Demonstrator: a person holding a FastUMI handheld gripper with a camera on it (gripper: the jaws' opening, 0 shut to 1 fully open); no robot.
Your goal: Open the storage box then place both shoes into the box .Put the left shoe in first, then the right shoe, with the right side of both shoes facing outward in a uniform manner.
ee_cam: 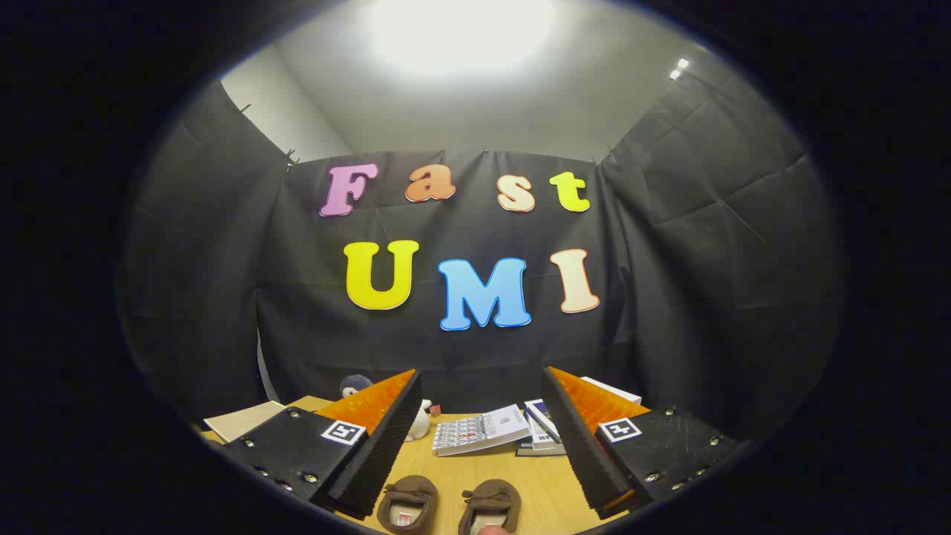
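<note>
My gripper (481, 435) jaws spread wide, nothing btwn them. Two shoes (448, 505) side by side on table (542, 483), low btwn my fingers. Beyond: calendar (481, 429), books (542, 427), plush toy (420, 420).

A wooden table (475, 475) with a light, yellowish top carries everything here. At its near edge lie two brown shoes side by side, openings up: the left shoe (407, 502) and, just to its right, the right shoe (490, 505), close together but apart. Farther back, about the middle of the table, lies a white calendar (481, 429), tilted. Just right of it sits a short stack of books (544, 431). At the far left lies a pale flat board (241, 420). Near it stands a small plush toy (358, 385), largely hidden, so its shape is hard to tell.
</note>
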